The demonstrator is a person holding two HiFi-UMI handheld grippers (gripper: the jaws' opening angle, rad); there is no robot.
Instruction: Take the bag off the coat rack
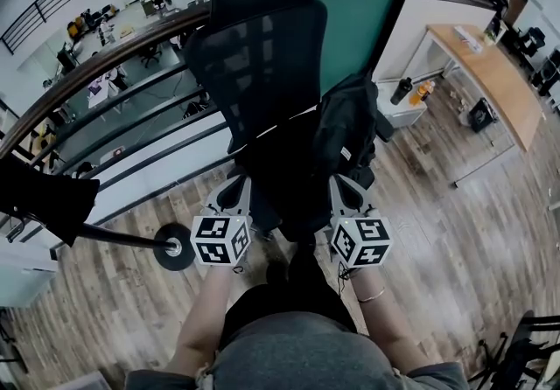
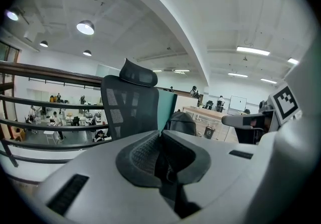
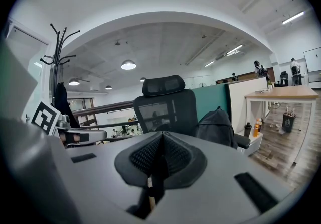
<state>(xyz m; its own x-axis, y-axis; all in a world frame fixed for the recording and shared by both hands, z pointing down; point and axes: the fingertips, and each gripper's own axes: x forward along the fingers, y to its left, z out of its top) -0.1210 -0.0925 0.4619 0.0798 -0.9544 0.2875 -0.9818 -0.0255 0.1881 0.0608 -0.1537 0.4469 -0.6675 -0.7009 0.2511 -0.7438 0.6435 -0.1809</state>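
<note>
The person stands close before an office chair (image 1: pixel 258 56) with a claw in each hand, both held out level towards it. The left claw (image 2: pixel 161 142) has its jaws together with nothing between them. The right claw (image 3: pixel 161 142) is closed and empty too.

The task's thing, a black backpack (image 1: pixel 348 130), is not on the rack. It sits upright at the right edge of the chair's seat, leaning by the backrest and the right armrest. The coat rack (image 3: pixel 56 52) stands well apart on the wooden floor (image 1: pixel 437 231), off to the person's left near the railing (image 1: pixel 105 65). A dark hanging item (image 3: pixel 61 101) is on it; whether that is a coat or another bag cannot be told.

Judged from this, the removal looks done and the step in hand is to leave the backpack settled. To do that well, both claws should keep clear of its straps and top loop, so that nothing snags and tips it off the seat edge.

If the hanging item is to be fetched, the person should part a claw's jaws before reaching. It is best taken by its loop and lifted up over the hook, not dragged sideways. The rack rests on one small round base and would probably tip under a side pull.
</note>
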